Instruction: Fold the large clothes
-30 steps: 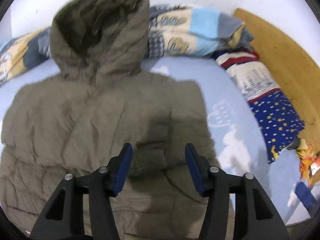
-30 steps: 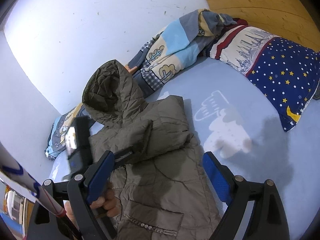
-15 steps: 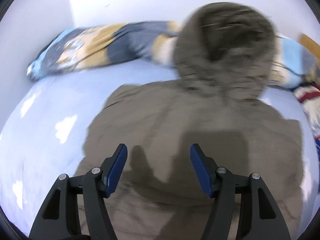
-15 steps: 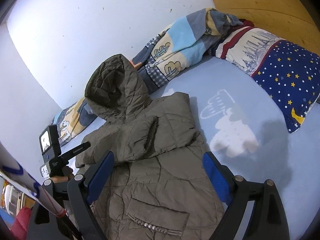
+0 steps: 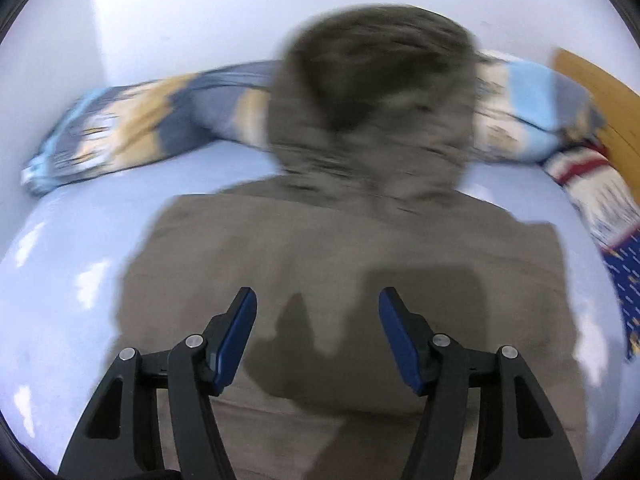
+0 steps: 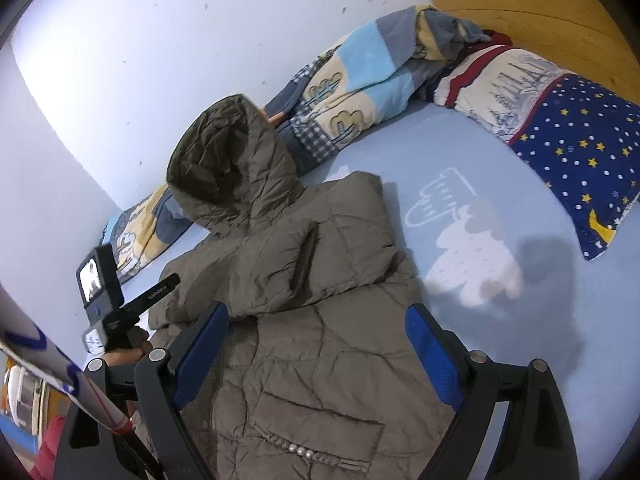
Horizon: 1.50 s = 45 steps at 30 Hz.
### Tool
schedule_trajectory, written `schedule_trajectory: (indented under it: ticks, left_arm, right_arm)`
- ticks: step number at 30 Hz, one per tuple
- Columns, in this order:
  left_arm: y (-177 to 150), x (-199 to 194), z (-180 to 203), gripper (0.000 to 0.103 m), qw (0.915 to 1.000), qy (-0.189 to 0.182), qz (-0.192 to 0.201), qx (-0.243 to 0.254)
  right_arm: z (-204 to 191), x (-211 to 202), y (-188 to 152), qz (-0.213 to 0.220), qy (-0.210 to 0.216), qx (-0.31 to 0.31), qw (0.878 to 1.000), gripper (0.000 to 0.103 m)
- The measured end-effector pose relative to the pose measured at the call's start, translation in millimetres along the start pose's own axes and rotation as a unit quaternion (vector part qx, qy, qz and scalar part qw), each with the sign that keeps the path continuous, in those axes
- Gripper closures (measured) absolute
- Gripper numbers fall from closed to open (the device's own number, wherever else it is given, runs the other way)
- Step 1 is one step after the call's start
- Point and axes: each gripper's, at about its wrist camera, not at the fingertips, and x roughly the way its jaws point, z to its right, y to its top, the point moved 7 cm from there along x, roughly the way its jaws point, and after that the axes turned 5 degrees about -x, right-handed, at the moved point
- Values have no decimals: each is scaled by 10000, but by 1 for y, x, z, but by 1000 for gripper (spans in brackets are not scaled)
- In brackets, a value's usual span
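1. Olive quilted hooded jacket (image 6: 320, 320) lies flat on the light-blue bed (image 6: 500, 320); both sleeves appear folded across its chest.
2. Left hand-held gripper (image 5: 318, 320) and right hand-held gripper (image 6: 318, 344) hover wide, empty.
3. Likely left: hood and body folds.

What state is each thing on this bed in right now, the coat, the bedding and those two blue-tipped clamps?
Jacket: lying flat on the sheet, sleeves folded across the chest.
Hood: open, propped toward the wall.
Left gripper: open, holding nothing, above the jacket.
Right gripper: open, holding nothing, above the jacket.
Quilt: bunched along the wall.
Starry pillow: lying by the headboard.
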Motion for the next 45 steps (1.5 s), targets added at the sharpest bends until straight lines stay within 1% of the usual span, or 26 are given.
schedule_trajectory:
  ticks: [2, 5, 7, 9, 10, 13, 14, 16, 18, 19, 22, 23, 26, 29, 32, 35, 38, 40, 43, 45]
  left_arm:
    - [-5, 4, 27, 40, 9996, -157, -90, 200]
    - [-18, 16, 62, 40, 9985, -200, -238, 446]
    - [-32, 35, 77, 40, 9968, -136, -530, 575]
    - [-45, 53, 82, 40, 9951, 87, -765, 621]
    - [-48, 58, 81, 40, 9947, 149, -798, 630]
    - [-47, 51, 80, 40, 9948, 193, -768, 634]
    - [-45, 42, 79, 40, 9958, 180, -650, 620]
    - [-43, 19, 73, 40, 9970, 117, -374, 664]
    - [-47, 0, 63, 40, 9972, 113, -269, 692]
    - [-52, -13, 56, 40, 9977, 35, -212, 637]
    - [-66, -33, 33, 40, 9979, -3, -280, 590]
    - [-73, -41, 23, 40, 9978, 38, -287, 588]
    - [-93, -61, -3, 40, 9967, 315, -313, 682]
    - [-117, -78, -26, 40, 9974, 271, -408, 525]
    - [-145, -97, -49, 40, 9972, 405, -393, 488]
    - [-180, -111, -71, 40, 9964, 548, -447, 473]
    - [-218, -114, -84, 39, 9939, 611, -690, 610]
    - [-239, -115, -93, 39, 9933, 618, -784, 577]
    - [-253, -128, -103, 39, 9945, 574, -726, 484]
    - [-255, -138, -108, 39, 9951, 630, -565, 514]
  right_arm:
    - [7, -2, 2, 19, -63, 110, 9999, 9]
    - [18, -3, 4, 31, -158, 247, 9996, 9]
    - [23, -1, 4, -4, -173, 324, 9993, 9]
    - [23, 1, 3, -62, -143, 373, 9992, 9]
    - [23, 2, 2, -88, -126, 386, 9991, 9]
    - [19, 4, 3, -91, -143, 296, 9994, 9]
    - [18, 4, 2, -94, -144, 275, 9995, 9]
    - [18, 5, 2, -112, -107, 271, 9995, 9]
    - [18, 5, 2, -120, -137, 274, 9995, 9]
    - [19, 5, 1, -147, -131, 275, 9994, 9]
    - [16, 8, -4, -249, -136, 193, 9994, 9]
    - [14, 9, -6, -296, -139, 144, 9994, 9]
    - [7, 11, -16, -408, -147, -42, 9991, 9]
    - [-2, 17, -26, -535, -170, -252, 9981, 9]
    - [-17, 26, -42, -728, -207, -612, 9953, 9]
    - [-37, 37, -70, -1010, -194, -1025, 9894, 9]
    - [-57, 50, -108, -1360, -240, -1461, 9796, 9]
    - [-66, 54, -134, -1553, -318, -1719, 9723, 9]
    - [-75, 58, -174, -1853, -435, -2063, 9598, 9]
    - [-75, 54, -191, -1933, -490, -2097, 9572, 10]
